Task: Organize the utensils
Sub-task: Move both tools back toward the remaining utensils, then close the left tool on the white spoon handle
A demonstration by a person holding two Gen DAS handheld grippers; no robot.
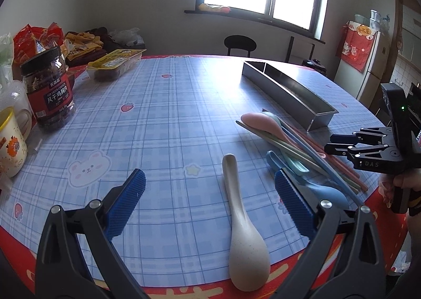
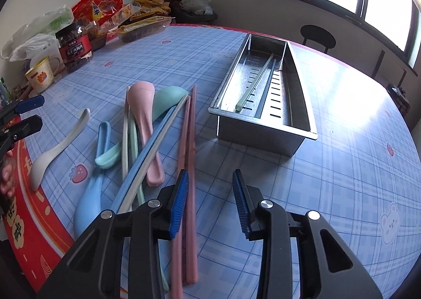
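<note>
STEP: pick pink chopsticks (image 2: 188, 167) | RIGHT gripper (image 2: 210, 204): jaws part-open, nothing clamped; chopsticks lie just beside its left pad, long axis running fore-aft toward the tray (image 2: 263, 135) ahead-right; right hand nearer | LEFT gripper (image 1: 210, 207): open wide, white spoon (image 1: 244, 233) lying between pads, untouched

The left gripper (image 1: 210, 207) points down at a slant, jaws spread wide with nothing between; the right gripper (image 2: 210, 204) tilts down too, its blue pads (image 2: 179, 207) partly apart, gripping nothing
</note>
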